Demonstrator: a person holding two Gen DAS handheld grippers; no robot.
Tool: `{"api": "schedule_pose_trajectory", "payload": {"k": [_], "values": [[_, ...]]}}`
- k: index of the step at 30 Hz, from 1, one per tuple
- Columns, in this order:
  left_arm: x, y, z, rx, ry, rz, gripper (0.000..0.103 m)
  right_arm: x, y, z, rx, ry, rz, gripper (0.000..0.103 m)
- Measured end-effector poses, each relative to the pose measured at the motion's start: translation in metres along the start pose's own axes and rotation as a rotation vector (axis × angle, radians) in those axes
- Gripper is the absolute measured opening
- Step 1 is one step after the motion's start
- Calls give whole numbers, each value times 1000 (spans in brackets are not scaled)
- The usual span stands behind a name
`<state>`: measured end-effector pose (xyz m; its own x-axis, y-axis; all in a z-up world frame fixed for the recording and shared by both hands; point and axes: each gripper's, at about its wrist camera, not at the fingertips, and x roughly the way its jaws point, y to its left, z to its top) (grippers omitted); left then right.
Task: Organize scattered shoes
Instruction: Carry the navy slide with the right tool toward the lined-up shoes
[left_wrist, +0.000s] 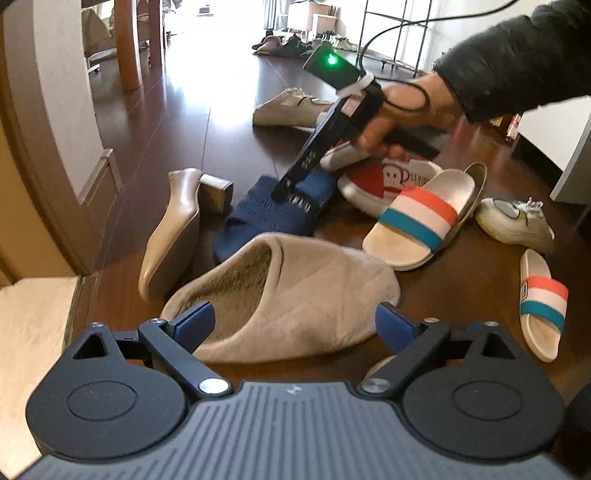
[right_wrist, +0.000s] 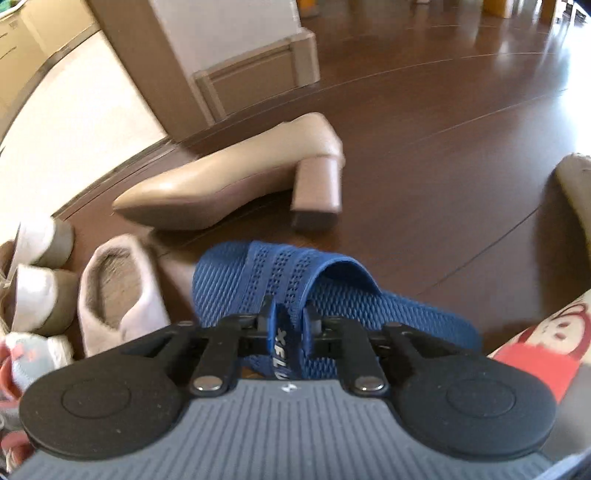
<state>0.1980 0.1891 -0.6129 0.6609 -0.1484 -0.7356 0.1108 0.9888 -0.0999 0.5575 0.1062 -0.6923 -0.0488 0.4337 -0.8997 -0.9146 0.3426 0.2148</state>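
Blue pads of my left gripper stand spread wide above a beige quilted slipper on the dark wooden floor. Farther off, my right gripper pinches the strap of a navy mesh slide, with a tan block-heeled pump lying on its side just beyond.

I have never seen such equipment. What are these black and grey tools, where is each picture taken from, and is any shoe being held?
There is no robot: a person holds a two-finger gripper in each hand, each carrying a camera. The left camera shows the left gripper open above a beige slipper, and the person's right hand. The right camera shows the right gripper pinching the strap of a blue slide sandal. A beige heeled shoe and striped sandals lie on the wooden floor.
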Motion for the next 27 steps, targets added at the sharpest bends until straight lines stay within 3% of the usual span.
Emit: {"api": "schedule_pose_trajectory", "payload": {"k": [3, 5, 6, 12, 17, 21, 24, 27], "values": [[3, -4, 2, 9, -2, -6, 95, 9, -11, -3, 120, -18, 49, 22], [4, -6, 2, 13, -3, -7, 95, 11, -13, -8, 196, -57, 60, 20], [3, -7, 2, 16, -5, -5, 95, 10, -14, -9, 211, -66, 61, 13], [-2, -6, 2, 9, -14, 8, 95, -40, 7, -11, 169, -241, 15, 11], [-10, -3, 11, 11, -45, -3, 95, -126, 40, -12, 58, -353, 48, 8], [-19, 1, 17, 56, -84, -21, 95, -189, 74, -34, -19, -359, 35, 4], [-23, 9, 18, 73, -115, -57, 95, -228, 94, -63, -10, -330, -3, 4], [-20, 11, 25, 151, -152, -109, 96, -254, 111, -95, 11, -292, -63, 5]]}}
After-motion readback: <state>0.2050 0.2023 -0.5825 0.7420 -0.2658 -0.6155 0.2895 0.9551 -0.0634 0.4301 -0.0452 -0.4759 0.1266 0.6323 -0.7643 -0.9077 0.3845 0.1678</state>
